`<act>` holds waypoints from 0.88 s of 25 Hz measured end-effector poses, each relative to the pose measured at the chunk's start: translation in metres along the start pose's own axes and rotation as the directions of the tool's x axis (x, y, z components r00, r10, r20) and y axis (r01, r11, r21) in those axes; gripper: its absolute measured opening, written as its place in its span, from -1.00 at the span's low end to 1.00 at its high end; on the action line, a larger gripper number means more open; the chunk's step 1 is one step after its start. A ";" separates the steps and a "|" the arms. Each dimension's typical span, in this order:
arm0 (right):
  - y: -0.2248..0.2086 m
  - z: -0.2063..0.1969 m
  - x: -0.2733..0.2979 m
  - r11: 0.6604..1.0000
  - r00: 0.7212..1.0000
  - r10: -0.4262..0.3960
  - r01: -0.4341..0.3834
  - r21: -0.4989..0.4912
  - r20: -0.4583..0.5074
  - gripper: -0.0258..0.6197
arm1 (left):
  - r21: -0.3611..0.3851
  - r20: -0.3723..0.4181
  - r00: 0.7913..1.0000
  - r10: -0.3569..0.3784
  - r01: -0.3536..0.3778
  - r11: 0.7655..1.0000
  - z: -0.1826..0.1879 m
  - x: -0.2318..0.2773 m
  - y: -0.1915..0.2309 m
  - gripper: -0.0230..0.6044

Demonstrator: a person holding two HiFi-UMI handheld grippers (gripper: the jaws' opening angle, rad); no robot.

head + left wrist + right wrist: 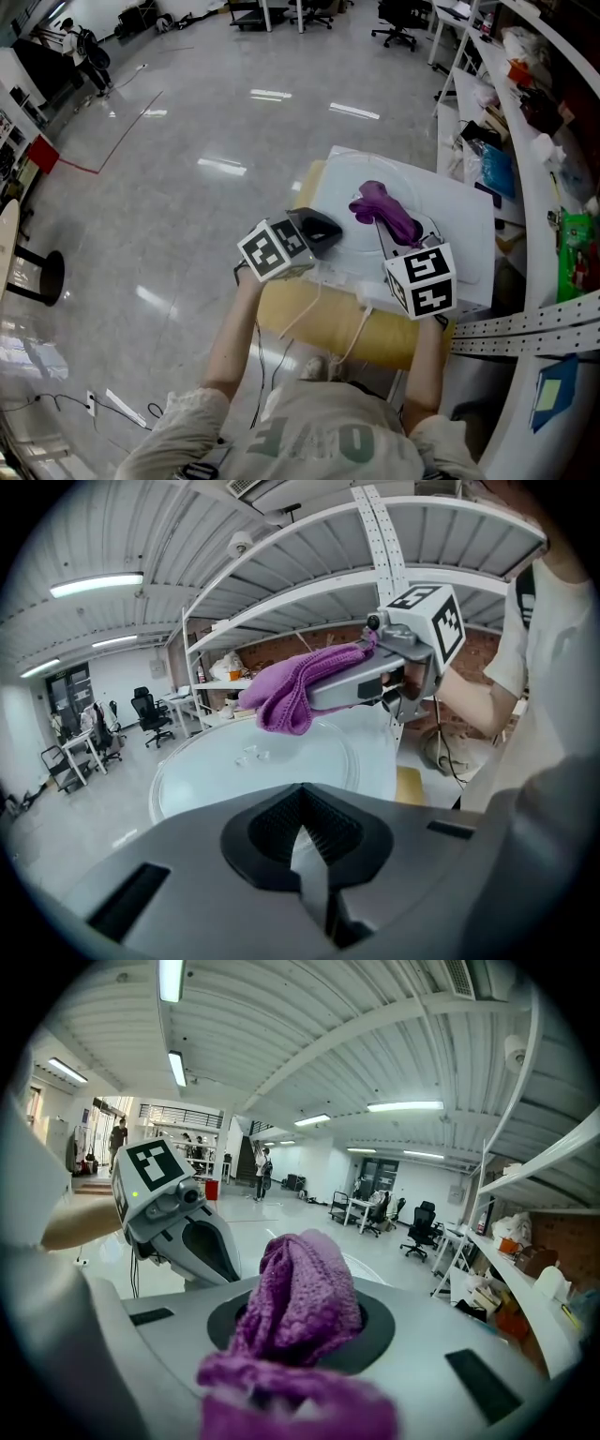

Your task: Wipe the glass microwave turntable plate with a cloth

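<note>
The clear glass turntable plate (pixel 349 167) is held up over a white surface (pixel 464 220). My left gripper (pixel 322 234) is shut on its near rim. In the left gripper view the plate (pixel 234 771) spreads out ahead of the jaws of the left gripper (pixel 305 841), which pinch its edge. My right gripper (pixel 389 234) is shut on a purple cloth (pixel 384 208) that lies over the plate's middle. In the right gripper view the cloth (pixel 300 1302) bulges out of the right gripper (pixel 300 1335), and the left gripper (pixel 178 1227) stands just to its left.
A yellow cushion (pixel 323 323) lies under the grippers, by the person's knees. White metal shelves (pixel 544 141) full of clutter run along the right. Office chairs (pixel 398 23) stand far off on the shiny floor, and a person (pixel 84 52) is in the distance.
</note>
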State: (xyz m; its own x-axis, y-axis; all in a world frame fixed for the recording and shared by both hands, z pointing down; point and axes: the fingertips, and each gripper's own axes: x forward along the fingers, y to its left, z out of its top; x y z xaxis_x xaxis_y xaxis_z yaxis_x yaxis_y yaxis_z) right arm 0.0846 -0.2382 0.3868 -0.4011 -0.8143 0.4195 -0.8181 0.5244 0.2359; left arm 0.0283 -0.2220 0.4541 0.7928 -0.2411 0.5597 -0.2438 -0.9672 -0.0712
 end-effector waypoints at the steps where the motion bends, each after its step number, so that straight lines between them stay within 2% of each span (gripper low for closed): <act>1: 0.001 0.000 -0.001 1.000 1.000 0.001 -0.001 0.000 0.001 -0.77 | 0.001 0.001 1.000 -0.006 0.006 1.000 0.000 0.000 0.000 -0.92; 6: -0.001 -0.005 -0.005 1.000 1.000 -0.005 0.005 0.012 -0.002 -0.77 | 0.032 0.023 0.999 0.023 -0.024 0.999 0.002 0.001 0.003 -0.92; 7: -0.001 -0.006 -0.006 1.000 1.000 -0.005 0.005 0.014 -0.003 -0.77 | 0.027 0.045 0.999 0.028 -0.030 0.999 0.003 -0.001 0.003 -0.92; 9: -0.001 -0.008 -0.007 1.000 1.000 -0.005 0.005 0.019 -0.004 -0.77 | -0.022 0.141 0.988 0.066 -0.064 0.998 0.011 -0.012 0.010 -0.92; 10: -0.001 -0.009 -0.008 1.000 1.000 -0.005 0.005 0.021 -0.004 -0.77 | -0.065 0.204 0.973 0.110 -0.099 0.993 0.016 -0.023 0.018 -0.92; 11: -0.001 -0.009 -0.008 1.000 1.000 -0.006 0.006 0.022 -0.003 -0.77 | -0.115 0.263 0.949 0.174 -0.148 0.982 0.020 -0.037 0.030 -0.92; 13: -0.003 -0.009 -0.009 1.000 1.000 -0.009 0.009 0.023 0.000 -0.77 | -0.209 0.328 0.881 0.340 -0.283 0.936 0.020 -0.069 0.063 -0.92; 14: -0.004 -0.010 -0.010 1.000 1.000 -0.011 0.011 0.024 0.002 -0.77 | -0.240 0.326 0.847 0.419 -0.355 0.904 0.014 -0.081 0.081 -0.92; 15: -0.005 -0.010 -0.011 1.000 1.000 -0.013 0.012 0.025 0.004 -0.77 | -0.254 0.303 0.823 0.480 -0.415 0.873 0.004 -0.088 0.097 -0.92; 16: -0.007 -0.011 -0.012 1.000 1.000 -0.014 0.014 0.026 0.005 -0.77 | -0.256 0.270 0.814 0.514 -0.454 0.853 -0.008 -0.090 0.109 -0.92; 18: -0.009 -0.013 -0.014 0.999 1.000 -0.018 0.018 0.026 0.005 -0.77 | -0.251 0.204 0.830 0.519 -0.468 0.847 -0.030 -0.081 0.123 -0.92; 22: -0.013 -0.016 -0.016 0.999 1.000 -0.030 0.030 0.024 -0.005 -0.77 | -0.241 0.132 0.877 0.462 -0.424 0.873 -0.050 -0.050 0.129 -0.92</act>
State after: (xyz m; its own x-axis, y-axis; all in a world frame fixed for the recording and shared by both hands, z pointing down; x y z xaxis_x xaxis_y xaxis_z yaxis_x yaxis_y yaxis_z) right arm 0.1085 -0.2284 0.3915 -0.3744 -0.8283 0.4168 -0.8394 0.4937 0.2271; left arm -0.0710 -0.3308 0.4581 0.6561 -0.6690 0.3491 -0.6837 -0.7229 -0.1004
